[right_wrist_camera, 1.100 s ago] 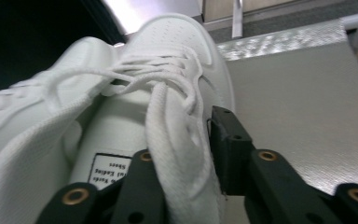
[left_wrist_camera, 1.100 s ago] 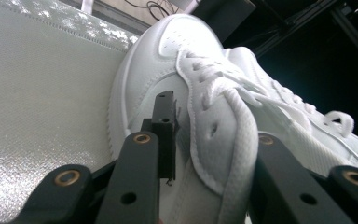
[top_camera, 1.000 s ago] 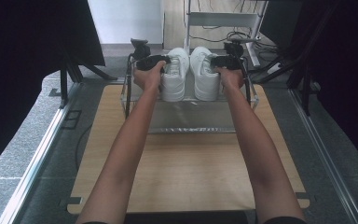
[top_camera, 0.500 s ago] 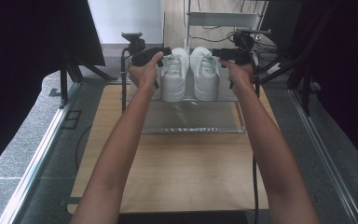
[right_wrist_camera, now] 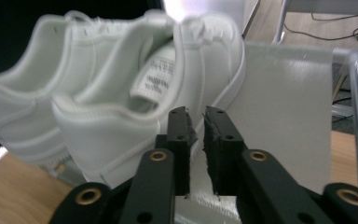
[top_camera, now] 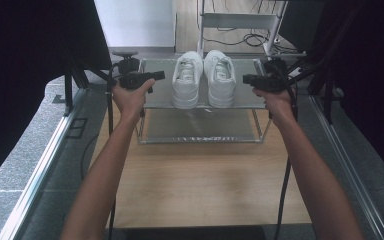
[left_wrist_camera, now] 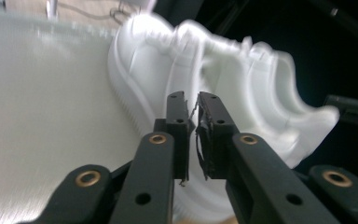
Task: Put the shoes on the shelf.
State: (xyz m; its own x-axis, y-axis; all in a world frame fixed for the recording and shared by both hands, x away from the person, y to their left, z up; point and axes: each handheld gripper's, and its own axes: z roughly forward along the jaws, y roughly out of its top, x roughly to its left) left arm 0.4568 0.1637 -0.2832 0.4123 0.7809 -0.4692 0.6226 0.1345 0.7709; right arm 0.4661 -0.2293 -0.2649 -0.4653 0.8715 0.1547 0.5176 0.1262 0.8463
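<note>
Two white shoes [top_camera: 204, 79] stand side by side in the middle of the rack's [top_camera: 200, 134] top shelf. The left gripper [top_camera: 156, 75] and right gripper [top_camera: 247, 79] flank them at the shelf's side edges, both with jaws nearly together, holding nothing.

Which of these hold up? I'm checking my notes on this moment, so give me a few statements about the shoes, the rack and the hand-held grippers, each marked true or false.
1. Two white shoes stand side by side on the top shelf of the rack. True.
2. The left hand-held gripper clamps a shoe. False: it sits beside the pair, jaws nearly closed on nothing.
3. The right hand-held gripper is on the other side of the pair. True.
4. The lower shelf holds a second pair. False: it is bare.
5. The rack stands on a wooden table. True.
</note>
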